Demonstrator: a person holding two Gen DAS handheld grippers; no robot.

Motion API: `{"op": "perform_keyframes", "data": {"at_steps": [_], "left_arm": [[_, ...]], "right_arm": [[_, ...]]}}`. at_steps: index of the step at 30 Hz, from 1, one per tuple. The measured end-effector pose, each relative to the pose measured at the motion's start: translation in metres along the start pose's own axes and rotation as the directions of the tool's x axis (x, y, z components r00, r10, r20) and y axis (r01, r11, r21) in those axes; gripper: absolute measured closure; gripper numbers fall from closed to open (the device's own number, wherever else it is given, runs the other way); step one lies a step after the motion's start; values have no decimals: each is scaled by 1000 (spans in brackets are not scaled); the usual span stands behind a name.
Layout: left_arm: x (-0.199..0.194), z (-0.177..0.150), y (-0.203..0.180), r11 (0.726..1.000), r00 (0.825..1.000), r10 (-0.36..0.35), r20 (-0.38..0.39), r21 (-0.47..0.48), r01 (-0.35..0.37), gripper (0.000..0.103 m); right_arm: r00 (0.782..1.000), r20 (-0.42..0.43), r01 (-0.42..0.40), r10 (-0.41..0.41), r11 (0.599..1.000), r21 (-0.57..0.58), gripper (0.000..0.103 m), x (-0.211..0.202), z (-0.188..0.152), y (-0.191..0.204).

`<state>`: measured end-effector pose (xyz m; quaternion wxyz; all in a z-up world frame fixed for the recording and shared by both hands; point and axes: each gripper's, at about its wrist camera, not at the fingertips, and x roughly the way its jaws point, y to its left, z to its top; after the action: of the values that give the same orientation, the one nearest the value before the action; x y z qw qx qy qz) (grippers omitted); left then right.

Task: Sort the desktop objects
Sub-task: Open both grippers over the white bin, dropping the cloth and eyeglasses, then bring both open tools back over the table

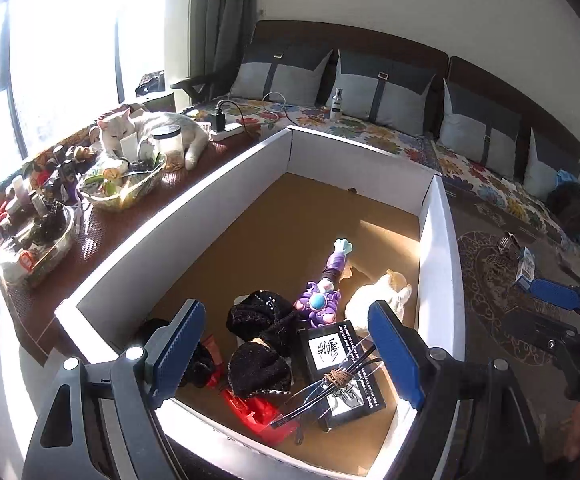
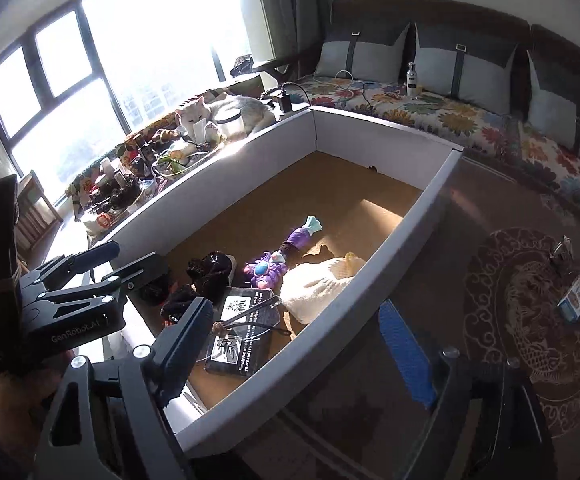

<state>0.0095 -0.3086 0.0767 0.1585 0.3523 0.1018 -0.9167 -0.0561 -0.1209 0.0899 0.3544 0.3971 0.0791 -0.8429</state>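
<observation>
Left wrist view looks straight down into the white-walled box, with the left gripper hovering over its near end, fingers spread wide and holding nothing. Only this view shows the red plastic piece at the near wall and the full bundle of thin dark sticks tied with cord, lying across two black cards with white printed labels. Right wrist view shows the right gripper positioned over the box's right wall, one finger above the interior and one above the table; its fingers are also wide apart and empty. This view alone shows the left gripper from the side, beside the box's left wall. The box has a brown cardboard floor and holds, besides the cards, a purple plastic figure with a teal end, a cream plush toy against the right wall, and black fuzzy fabric items. On the table, right of the box and well apart from it, lie a small blue-and-white carton and a metal clip on a patterned brown surface. Left of the box, glass bowls hold mixed small objects. A white cat lies beyond them near a cylindrical jar.
</observation>
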Motion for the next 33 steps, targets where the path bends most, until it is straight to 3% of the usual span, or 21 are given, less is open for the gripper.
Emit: {"op": "perform_keyframes", "data": {"at_steps": [8, 14, 19, 26, 33], "left_arm": [[-12, 5, -58, 995, 998, -53, 29, 81, 50, 20], [-24, 3, -103, 985, 994, -98, 43, 148, 90, 20], [-35, -3, -148, 966, 984, -179, 26, 194, 170, 20], [-18, -39, -228, 914, 946, -299, -128, 247, 323, 19], [41, -92, -286, 899, 920, -272, -281, 267, 347, 19]], "right_arm": [[982, -41, 190, -187, 977, 97, 16, -31, -49, -108], [948, -104, 312, -300, 939, 141, 16, -52, -113, -181], [914, -137, 403, -382, 895, 190, 16, -70, -162, -233], [879, -164, 477, -448, 831, 285, 16, -83, -214, -290], [868, -158, 497, -471, 814, 301, 16, -88, -230, -317]]}}
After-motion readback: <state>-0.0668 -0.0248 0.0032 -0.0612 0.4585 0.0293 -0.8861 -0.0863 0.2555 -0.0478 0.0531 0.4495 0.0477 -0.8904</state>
